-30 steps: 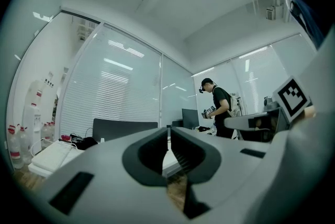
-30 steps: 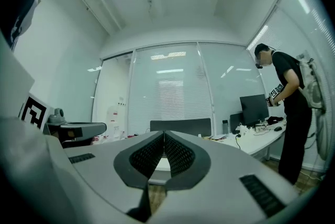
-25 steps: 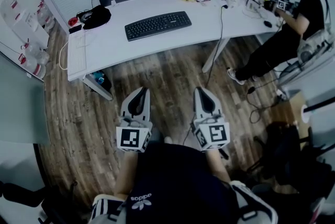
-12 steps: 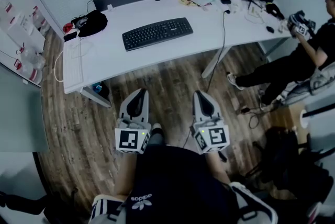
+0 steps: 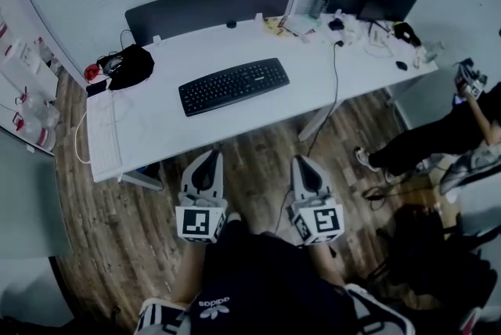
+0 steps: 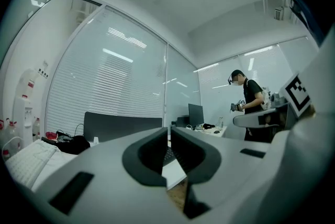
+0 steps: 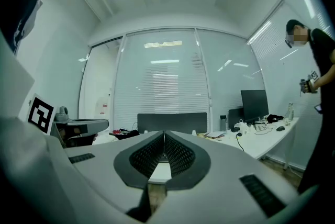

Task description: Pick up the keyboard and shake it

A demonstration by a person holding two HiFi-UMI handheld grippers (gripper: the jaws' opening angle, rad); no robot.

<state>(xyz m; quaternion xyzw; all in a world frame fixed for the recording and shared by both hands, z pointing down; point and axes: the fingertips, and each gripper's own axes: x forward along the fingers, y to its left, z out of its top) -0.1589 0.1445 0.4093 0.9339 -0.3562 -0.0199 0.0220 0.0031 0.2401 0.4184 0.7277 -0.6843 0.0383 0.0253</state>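
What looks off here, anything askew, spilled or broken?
Nothing spilled or damaged. The keyboard lies flat, roughly in line with the front edge of the desk. One oddity: a cable runs from the clutter at the desk's right end and hangs over the front edge toward the floor, a possible snag.

Your keyboard (image 5: 234, 85), at mid-frame, is black matt plastic. It lies on a desk (image 5: 156, 134) with a smooth white top. The floor (image 5: 117, 232) at lower left is brown wood plank with visible grain. Your left gripper (image 5: 210, 155) and right gripper (image 5: 302, 160) have pale grey matt plastic shells. The right one's dark pads (image 7: 180, 155) look finely ribbed. The screen (image 5: 207, 6) behind the desk is dark grey and matt.
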